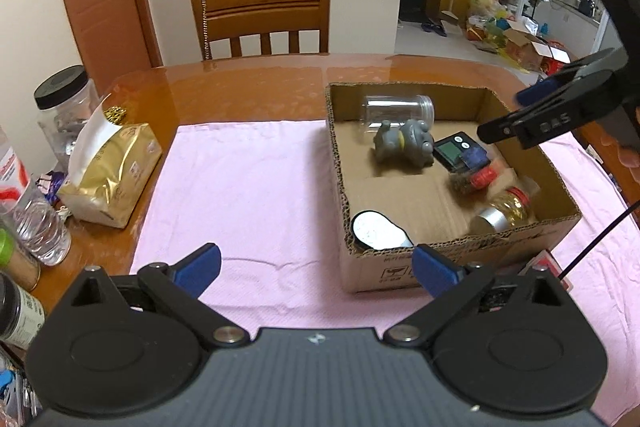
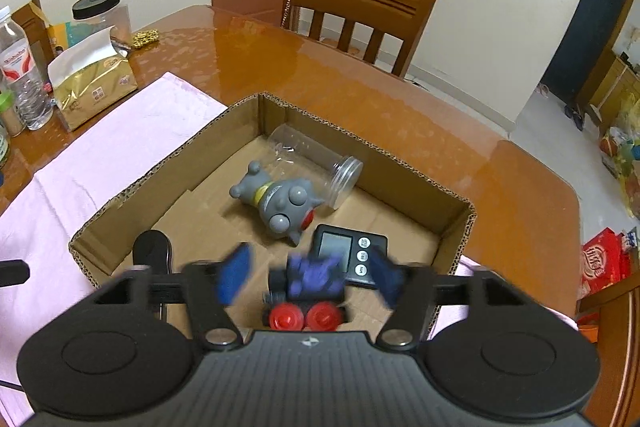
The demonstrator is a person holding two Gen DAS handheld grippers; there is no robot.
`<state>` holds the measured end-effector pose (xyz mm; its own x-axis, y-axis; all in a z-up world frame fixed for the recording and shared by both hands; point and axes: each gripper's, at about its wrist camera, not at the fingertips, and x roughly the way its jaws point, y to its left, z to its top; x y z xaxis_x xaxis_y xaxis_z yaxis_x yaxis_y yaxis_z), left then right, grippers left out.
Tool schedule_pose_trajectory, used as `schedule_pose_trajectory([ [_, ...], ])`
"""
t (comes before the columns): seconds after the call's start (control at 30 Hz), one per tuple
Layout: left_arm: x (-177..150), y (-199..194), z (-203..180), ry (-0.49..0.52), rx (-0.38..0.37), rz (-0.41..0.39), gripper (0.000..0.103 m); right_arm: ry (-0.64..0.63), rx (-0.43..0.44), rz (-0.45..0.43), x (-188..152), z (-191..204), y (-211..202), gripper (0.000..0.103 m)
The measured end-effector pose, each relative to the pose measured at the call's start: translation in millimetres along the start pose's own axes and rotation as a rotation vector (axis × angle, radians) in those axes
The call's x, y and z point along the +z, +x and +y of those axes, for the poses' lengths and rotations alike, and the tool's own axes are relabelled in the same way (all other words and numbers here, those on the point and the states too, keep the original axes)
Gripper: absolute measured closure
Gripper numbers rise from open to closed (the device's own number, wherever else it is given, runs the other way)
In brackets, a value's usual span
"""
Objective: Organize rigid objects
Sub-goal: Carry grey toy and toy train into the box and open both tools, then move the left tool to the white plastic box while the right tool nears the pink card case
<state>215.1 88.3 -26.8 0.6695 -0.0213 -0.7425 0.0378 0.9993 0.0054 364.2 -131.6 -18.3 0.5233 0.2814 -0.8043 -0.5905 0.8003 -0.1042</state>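
A: Two grippers, both with their fingers spread. Start at the left edge, would you?

B: In the left wrist view, a black-lidded clear jar (image 1: 66,103) stands far left on the wooden table (image 1: 248,87), with a gold tissue pack (image 1: 114,171) just beside it and a water bottle (image 1: 34,215) nearer the camera.

A: And then?

B: A pink cloth (image 1: 248,195) covers the middle of the table. The left gripper (image 1: 316,269) hovers over it, blue pads wide apart, nothing between them. Its right pad sits in front of the near wall of the cardboard box (image 1: 404,267).

A: What lies in the box?

B: At the back, a clear plastic jar (image 1: 396,111) on its side, with a grey toy figure (image 1: 408,143) touching it in front. Right of that, a small black digital scale (image 1: 456,149). Near the front wall, a white-topped round thing (image 1: 376,233), and at the right a yellow bottle with a silver cap (image 1: 506,213) lying down.

A: The right gripper?

B: In its own view the right gripper (image 2: 310,281) hangs over the box's near right part, fingers parted. A purple toy vehicle with red wheels (image 2: 310,291) sits between the pads, blurred, and they are not pressing on it. The scale (image 2: 352,253) lies just behind it.

A: Further right?

B: A red packet (image 2: 600,263) beyond the table's edge.
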Motion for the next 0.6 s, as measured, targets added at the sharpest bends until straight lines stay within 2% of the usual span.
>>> schedule_pose_trajectory([
  [0.03, 0, -1, 1, -0.002, 0.000, -0.001, 0.002, 0.002, -0.007, -0.018, -1, 1, -4, 0.001],
  [0.07, -1, -2, 2, -0.004, -0.001, -0.001, 0.002, 0.005, -0.012, -0.033, -1, 3, -8, 0.000],
  [0.33, -6, -4, -1, 0.010, -0.022, -0.001, 0.002, 0.057, -0.068, -0.028, -16, 8, -32, 0.000],
  [0.6, -15, -4, -6, 0.035, -0.052, 0.018, 0.002, 0.161, -0.121, -0.001, -56, 15, -49, 0.000],
])
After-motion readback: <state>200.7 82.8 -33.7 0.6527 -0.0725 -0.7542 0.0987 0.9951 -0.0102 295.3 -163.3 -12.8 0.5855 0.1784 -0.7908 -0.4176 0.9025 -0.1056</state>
